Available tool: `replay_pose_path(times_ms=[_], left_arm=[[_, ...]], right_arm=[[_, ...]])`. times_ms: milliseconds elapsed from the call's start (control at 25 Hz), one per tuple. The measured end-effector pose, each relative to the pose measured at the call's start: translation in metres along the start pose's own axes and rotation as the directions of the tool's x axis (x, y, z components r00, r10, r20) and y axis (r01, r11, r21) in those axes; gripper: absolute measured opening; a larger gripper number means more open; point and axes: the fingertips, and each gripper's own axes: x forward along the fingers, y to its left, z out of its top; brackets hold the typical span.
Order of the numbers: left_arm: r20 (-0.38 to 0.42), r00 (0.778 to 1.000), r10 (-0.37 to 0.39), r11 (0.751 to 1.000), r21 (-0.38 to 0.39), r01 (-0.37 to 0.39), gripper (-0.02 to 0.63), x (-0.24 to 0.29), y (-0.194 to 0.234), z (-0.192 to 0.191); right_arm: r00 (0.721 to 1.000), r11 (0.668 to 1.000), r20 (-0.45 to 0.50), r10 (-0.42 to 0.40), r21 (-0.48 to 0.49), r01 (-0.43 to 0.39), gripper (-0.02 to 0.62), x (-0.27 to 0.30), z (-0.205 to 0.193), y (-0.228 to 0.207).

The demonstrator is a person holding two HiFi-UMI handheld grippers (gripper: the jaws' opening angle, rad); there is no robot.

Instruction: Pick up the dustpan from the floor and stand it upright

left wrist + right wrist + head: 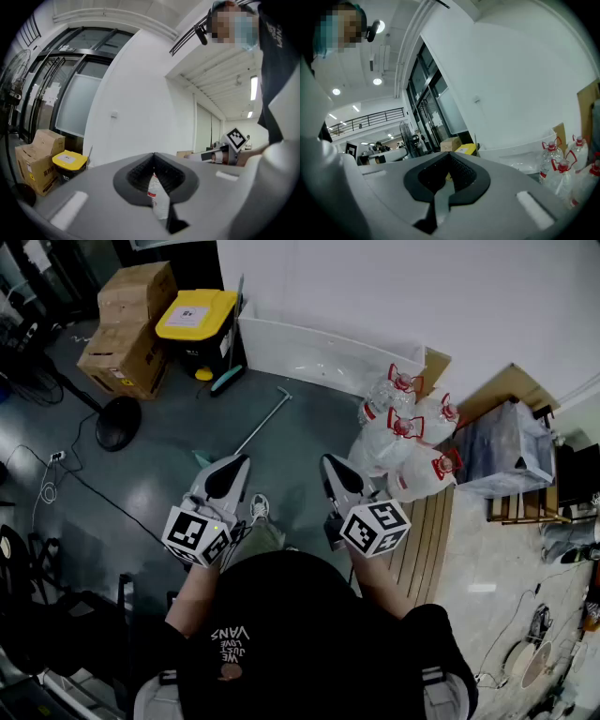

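In the head view the dustpan lies on the grey floor. Its long thin handle [261,421] slants from upper right to lower left, and a teal corner of the pan [201,458] shows beside my left gripper [229,468], which hides the rest. My left gripper hovers just over the pan end, jaws shut with nothing in them. My right gripper [332,466] hangs to the right of the handle, also shut and empty. The left gripper view [153,159] and the right gripper view [449,159] both show the jaws closed and pointing about level at the white wall.
Several big water bottles [403,432] stand to the right, beside a wooden pallet [427,526]. A white tub [319,357] lies along the wall. At the back left are cardboard boxes [129,324], a yellow-lidded bin [195,320] and a fan base [117,423]. Cables trail at the left.
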Motion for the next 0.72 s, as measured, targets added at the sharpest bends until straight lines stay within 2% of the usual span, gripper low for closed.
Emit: replay_pose_path(times_ms=[360,720], left_arm=[[-0.030,0.999,-0.045,0.999,-0.021,0.044,0.054,0.036,0.029,-0.009],[-0.046,0.995,-0.089,0.995,-0.043,0.088,0.054,0.091,0.108,-0.009]], right_arm=[[1.000,1.000,0.005,-0.026,0.001,0.026,0.003,0.035,0.005,-0.020],[0.996,0.996,-0.019,-0.089,0.007,0.089,0.002,0.119,0.016,-0.049]])
